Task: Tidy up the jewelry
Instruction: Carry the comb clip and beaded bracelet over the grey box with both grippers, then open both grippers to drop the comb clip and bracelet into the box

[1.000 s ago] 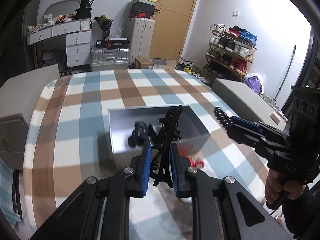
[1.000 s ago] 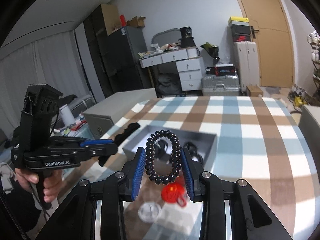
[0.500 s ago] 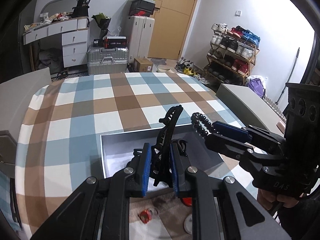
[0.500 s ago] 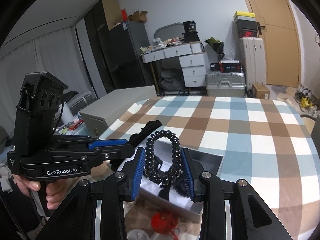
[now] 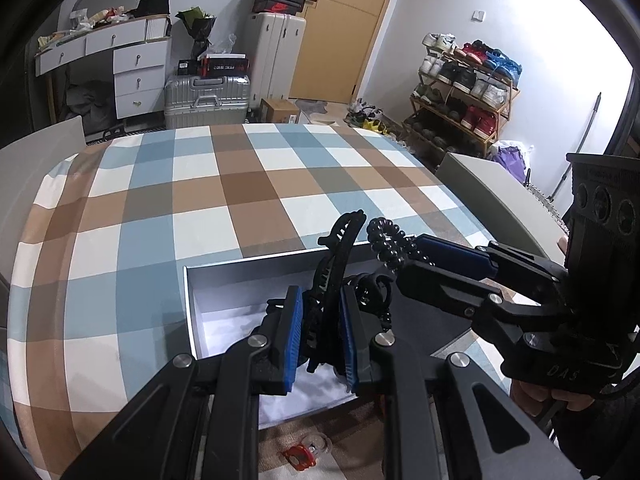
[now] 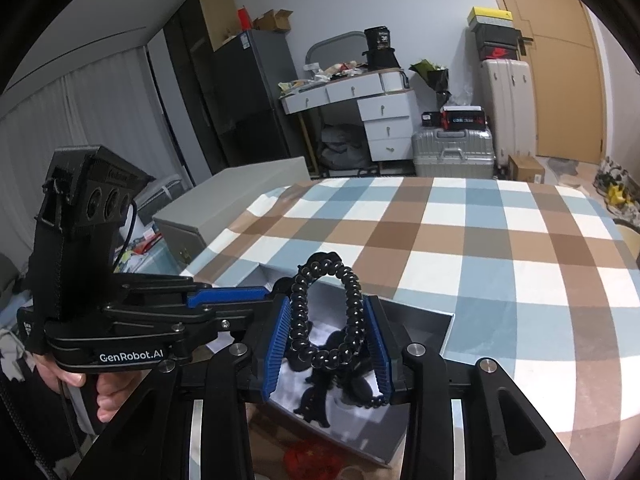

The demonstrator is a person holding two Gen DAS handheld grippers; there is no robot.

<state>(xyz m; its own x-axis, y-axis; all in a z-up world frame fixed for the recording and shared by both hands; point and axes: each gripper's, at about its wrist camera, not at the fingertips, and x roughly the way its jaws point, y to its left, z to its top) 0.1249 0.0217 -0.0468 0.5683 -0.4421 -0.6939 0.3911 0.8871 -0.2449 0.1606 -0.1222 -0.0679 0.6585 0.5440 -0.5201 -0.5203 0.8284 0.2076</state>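
Note:
My left gripper (image 5: 319, 334) is shut on a black hair claw clip (image 5: 334, 264) and holds it upright over the open grey box (image 5: 224, 280). My right gripper (image 6: 328, 344) is shut on a black beaded bracelet (image 6: 326, 312) and holds it above the same box (image 6: 424, 328); it also shows in the left wrist view (image 5: 394, 246), close beside the clip. Dark jewelry pieces (image 6: 348, 384) lie inside the box on its white lining. The left gripper also shows in the right wrist view (image 6: 224, 298).
The box sits on a checked tablecloth (image 5: 240, 184). A small red item (image 5: 299, 455) and a clear round piece (image 5: 318, 442) lie on the cloth in front of the box. A red piece (image 6: 316, 456) shows below the right gripper. Grey cabinets (image 6: 232, 208) flank the table.
Both grippers have pulled back and risen with their items, now hanging over the near part of the box. The two grippers have come closer together.

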